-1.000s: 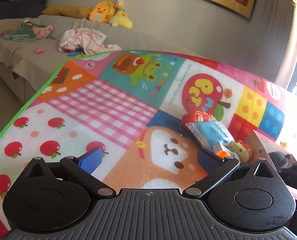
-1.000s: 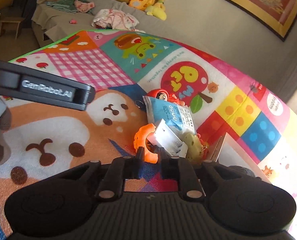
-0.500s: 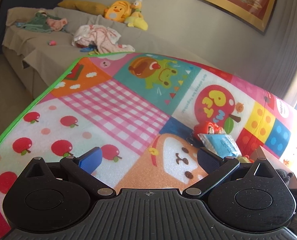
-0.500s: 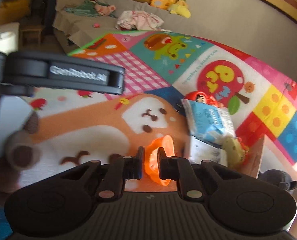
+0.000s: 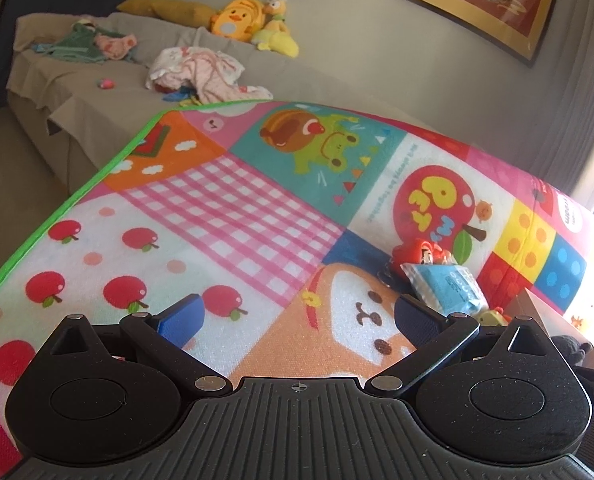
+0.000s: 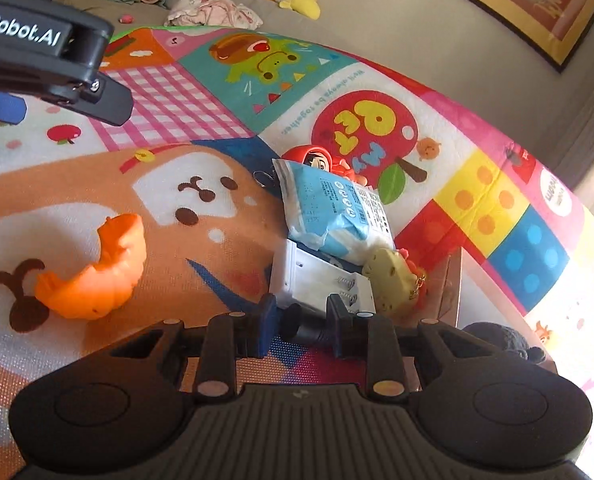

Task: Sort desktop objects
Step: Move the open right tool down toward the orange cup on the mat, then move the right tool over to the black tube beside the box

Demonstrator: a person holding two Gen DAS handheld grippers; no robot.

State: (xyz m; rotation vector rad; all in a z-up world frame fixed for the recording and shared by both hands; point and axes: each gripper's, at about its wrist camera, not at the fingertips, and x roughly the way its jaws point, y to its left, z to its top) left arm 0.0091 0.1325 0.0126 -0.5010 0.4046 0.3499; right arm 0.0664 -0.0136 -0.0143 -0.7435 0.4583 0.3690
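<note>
- My right gripper (image 6: 301,322) points forward and down over the mat (image 6: 233,248), low above it, its jaws narrow and opening.
- Nothing is pressed between its pads; a dark round part shows in the gap, and I cannot tell what it is.
- Just past its fingertips lies a white box (image 6: 317,280), flat on the mat.
- A blue packet (image 6: 333,212) rests partly on the far end of that box, and a red doll (image 6: 313,158) lies behind the packet, touching it.
- A yellow-green toy (image 6: 389,278) lies just right of the box, against the edge of a cardboard tray (image 6: 455,276).
- An orange toy (image 6: 97,272) lies alone on the mat, to the left of my right gripper and well apart from the pile.
- My left gripper (image 5: 297,320) also tilts down over the mat, jaws spread wide with nothing between them.
- In the right view it shows at the upper left, above the mat.
- From the left view, the packet (image 5: 445,288) and doll (image 5: 421,252) lie ahead and to the right.
- Beyond the mat stands a sofa (image 5: 109,92) with clothes and plush toys on it.
</note>
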